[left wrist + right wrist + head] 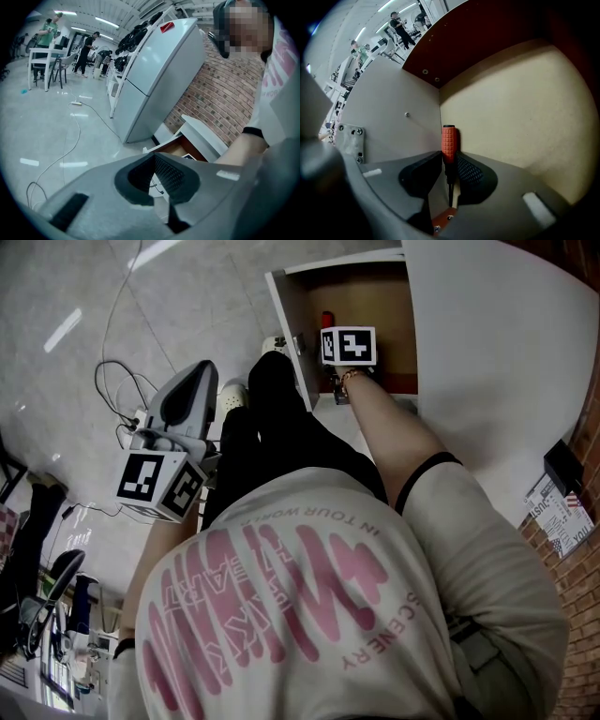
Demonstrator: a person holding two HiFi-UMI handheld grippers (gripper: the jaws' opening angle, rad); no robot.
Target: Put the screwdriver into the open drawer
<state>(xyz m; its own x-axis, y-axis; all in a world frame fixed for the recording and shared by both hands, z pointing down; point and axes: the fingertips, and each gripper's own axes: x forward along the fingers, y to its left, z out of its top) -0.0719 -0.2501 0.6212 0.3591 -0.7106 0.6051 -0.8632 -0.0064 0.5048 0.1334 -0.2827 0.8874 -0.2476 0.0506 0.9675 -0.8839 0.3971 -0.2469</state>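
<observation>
**A:** Entry one, right arm?

**B:** Right forearm (389, 427) stretched away from the body to the drawer (291, 324) at the far end. The right gripper (449, 157) is inside the drawer and points steeply down. Its jaws are clamped on the screwdriver (448, 142).

**A:** How does the screwdriver sit?

**B:** In line with the jaws. The orange handle (448, 140) sticks out past the tips and the dark shaft (450, 185) runs back between the pads. The handle end is close to the corner where the drawer's white side wall (393, 108) meets its beige bottom (525, 108). I cannot tell whether it touches.

**A:** Entry two, left arm?

**B:** Left gripper (153, 157) held low on the near left, beside the legs and well apart from the drawer. It tilts down towards the floor. The jaw tips meet, with nothing between them.

**A:** Entry three, drawer fittings?

**B:** A metal bracket (349, 140) screwed to the white side wall. A dark red-brown panel (487, 37) at the far side.

**A:** Entry four, the room?

**B:** Pale glossy floor (187, 296) with cables (117, 381) trailing on the left. A white tabletop (497, 352) to the right of the drawer. A brick wall (220, 93) behind the drawer, with a grey fridge (154, 75) beside it. People (89, 47) stand far off under strip lights.
</observation>
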